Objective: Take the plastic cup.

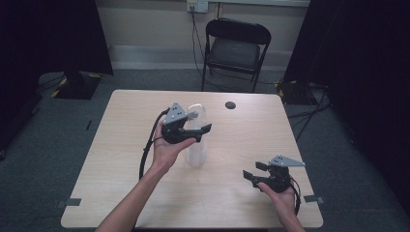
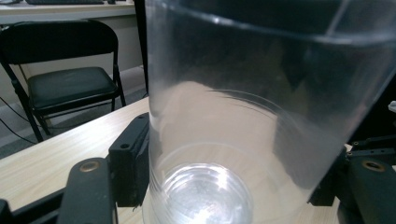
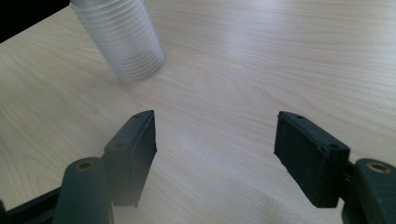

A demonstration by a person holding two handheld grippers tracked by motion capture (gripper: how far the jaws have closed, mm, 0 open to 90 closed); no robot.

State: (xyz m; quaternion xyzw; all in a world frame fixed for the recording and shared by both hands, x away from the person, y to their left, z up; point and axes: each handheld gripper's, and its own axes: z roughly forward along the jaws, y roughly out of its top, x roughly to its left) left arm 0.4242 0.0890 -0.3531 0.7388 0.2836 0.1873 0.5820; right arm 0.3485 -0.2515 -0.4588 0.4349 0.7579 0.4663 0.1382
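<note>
- Left gripper (image 1: 197, 129): held in the person's left hand (image 1: 167, 150) above the middle of the table (image 1: 121, 159), its jaws pointing toward the right of the high view. They are pinching a stack of clear plastic cups (image 1: 197, 140), one jaw on each side of the stack's wall.
- In the left gripper view the stack of clear plastic cups (image 2: 243, 121) stands right between the two black jaws, its wall touching both pads and its round bottom low between them.
- The stack stands upright or nearly so; its foot lies just below the left gripper and close to the tabletop. Whether it touches the wood I cannot tell.
- A black folding chair (image 1: 235, 48) stands beyond the table's far edge, well past the left gripper.
- A small dark round spot (image 1: 230, 104) sits on the table beyond the cups, to the right of the left gripper.
- Right gripper (image 1: 255, 172): held in the person's right hand (image 1: 280, 193) near the table's near right corner, well apart from the cups. Its jaws stand spread wide with only bare wood between them.
- In the right gripper view the ribbed cup stack (image 3: 123, 39) lies ahead of the jaws and off to their left.
</note>
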